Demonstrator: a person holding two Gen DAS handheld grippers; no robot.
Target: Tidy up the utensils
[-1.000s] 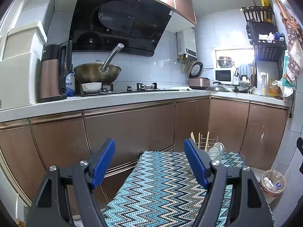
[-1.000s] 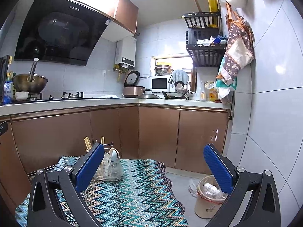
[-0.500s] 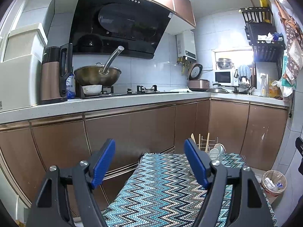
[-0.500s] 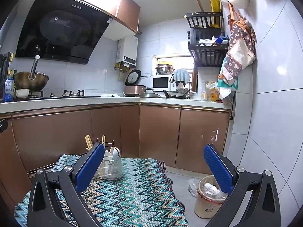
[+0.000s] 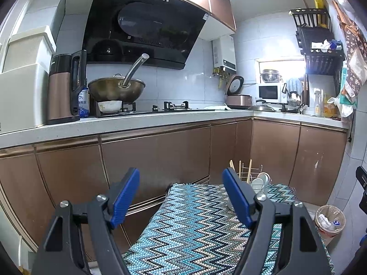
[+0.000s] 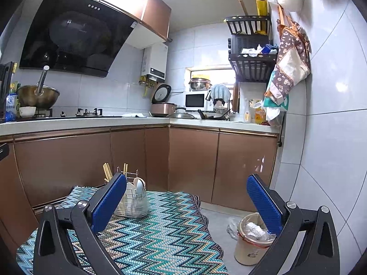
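Observation:
A wire utensil holder [image 6: 134, 202] stands at the far end of a table under a zigzag cloth [image 6: 149, 236]. White spoons [image 6: 137, 184] and wooden chopsticks [image 6: 107, 171] stick up from it. In the left wrist view the same holder [image 5: 258, 183] shows just past the right blue finger, on the cloth [image 5: 197, 224]. My left gripper [image 5: 181, 194] is open and empty above the cloth. My right gripper [image 6: 187, 202] is open and empty too, with the holder beside its left finger.
Brown cabinets [image 5: 156, 158] under a white counter [image 5: 137, 120] run behind the table and turn a corner. A wok [image 5: 117, 89] sits on the stove. A lined trash bin [image 6: 252, 240] stands on the floor right of the table, by a tiled wall [image 6: 332, 137].
Both views have tilted slightly, so the kitchen sits a little lower in frame. The grippers stay open and the holder has not moved.

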